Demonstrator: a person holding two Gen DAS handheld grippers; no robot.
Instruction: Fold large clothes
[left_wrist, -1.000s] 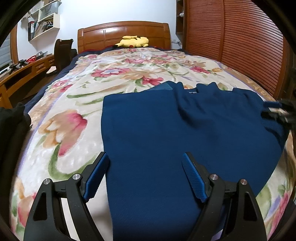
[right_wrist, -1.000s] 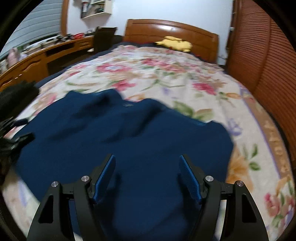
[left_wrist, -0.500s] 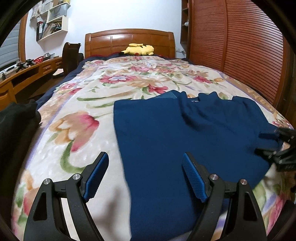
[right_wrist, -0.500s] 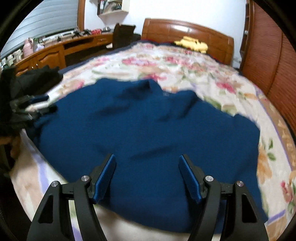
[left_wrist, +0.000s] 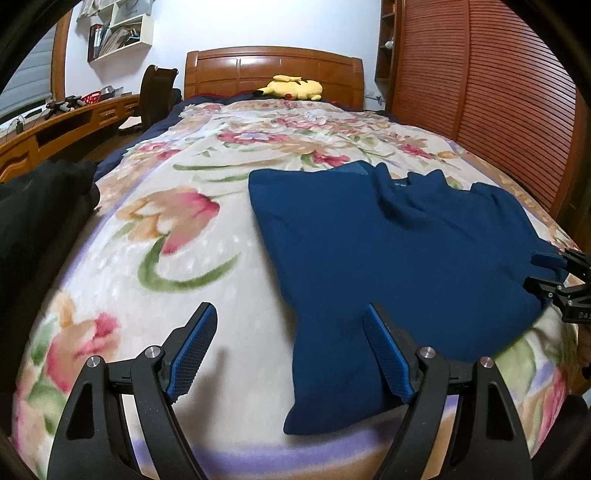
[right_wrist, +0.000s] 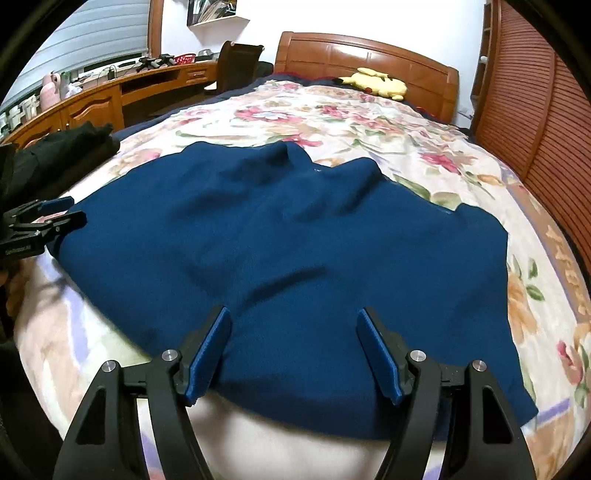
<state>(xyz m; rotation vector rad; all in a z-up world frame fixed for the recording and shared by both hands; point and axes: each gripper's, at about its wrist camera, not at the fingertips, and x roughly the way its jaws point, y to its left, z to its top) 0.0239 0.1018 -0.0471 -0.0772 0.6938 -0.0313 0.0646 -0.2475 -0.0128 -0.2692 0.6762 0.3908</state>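
Note:
A dark blue sweater (left_wrist: 388, 236) lies spread on the floral bedspread (left_wrist: 166, 236), with a few soft wrinkles near its collar; it also fills the right wrist view (right_wrist: 295, 240). My left gripper (left_wrist: 291, 354) is open and empty, hovering over the sweater's near left corner. My right gripper (right_wrist: 293, 350) is open and empty, just above the sweater's near hem. Each gripper shows at the other view's edge: the right one (left_wrist: 554, 280) by the sweater's right side, the left one (right_wrist: 40, 221) by its left side.
A yellow plush toy (left_wrist: 291, 86) lies by the wooden headboard (left_wrist: 273, 70). A dark garment pile (left_wrist: 40, 206) sits at the bed's left edge. A wooden desk (right_wrist: 110, 96) and chair (right_wrist: 236, 62) stand left. A slatted wooden wardrobe (left_wrist: 480, 74) lines the right side.
Both grippers have pulled back toward the foot of the bed and risen slightly. The sweater now lies farther ahead; more bedspread shows left of it. Both stay open.

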